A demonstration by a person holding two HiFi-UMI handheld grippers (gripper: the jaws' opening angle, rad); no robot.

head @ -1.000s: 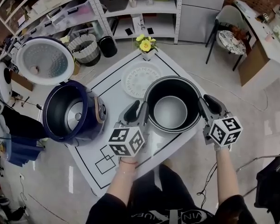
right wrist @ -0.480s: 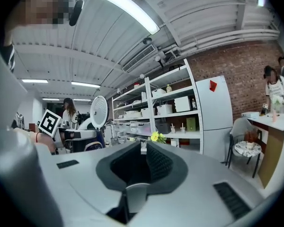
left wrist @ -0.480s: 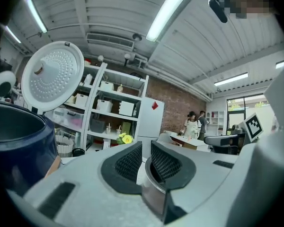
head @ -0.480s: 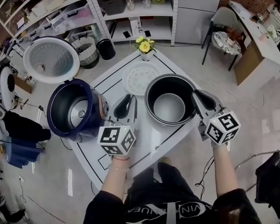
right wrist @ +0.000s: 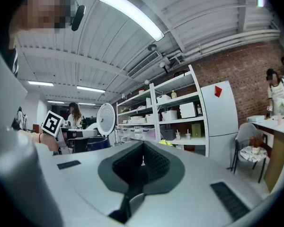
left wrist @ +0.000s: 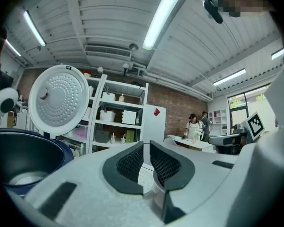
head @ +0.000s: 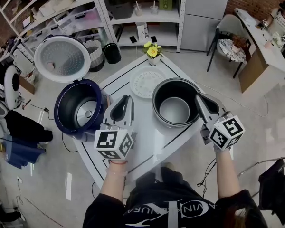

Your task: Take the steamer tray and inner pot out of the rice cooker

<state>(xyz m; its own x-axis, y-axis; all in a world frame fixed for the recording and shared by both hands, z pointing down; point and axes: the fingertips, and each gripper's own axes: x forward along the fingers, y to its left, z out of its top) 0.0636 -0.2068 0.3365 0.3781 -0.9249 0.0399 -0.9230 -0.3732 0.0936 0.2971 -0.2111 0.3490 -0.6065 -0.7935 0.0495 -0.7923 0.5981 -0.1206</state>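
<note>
The dark inner pot stands on the white table, empty. The white perforated steamer tray lies flat just behind it. At the left, the navy rice cooker stands empty with its round lid raised. My left gripper hovers between cooker and pot; its jaws are closing, a thin gap left, nothing between them. My right gripper hangs by the pot's right rim, apart from it, shut on nothing.
A small vase of yellow flowers sits at the table's far corner. Metal shelving and a white cabinet stand behind. A chair and a desk are at the right. People stand far off in both gripper views.
Both grippers have drawn back from the pot's sides and risen, their jaws closing. The pot stays on the table.
</note>
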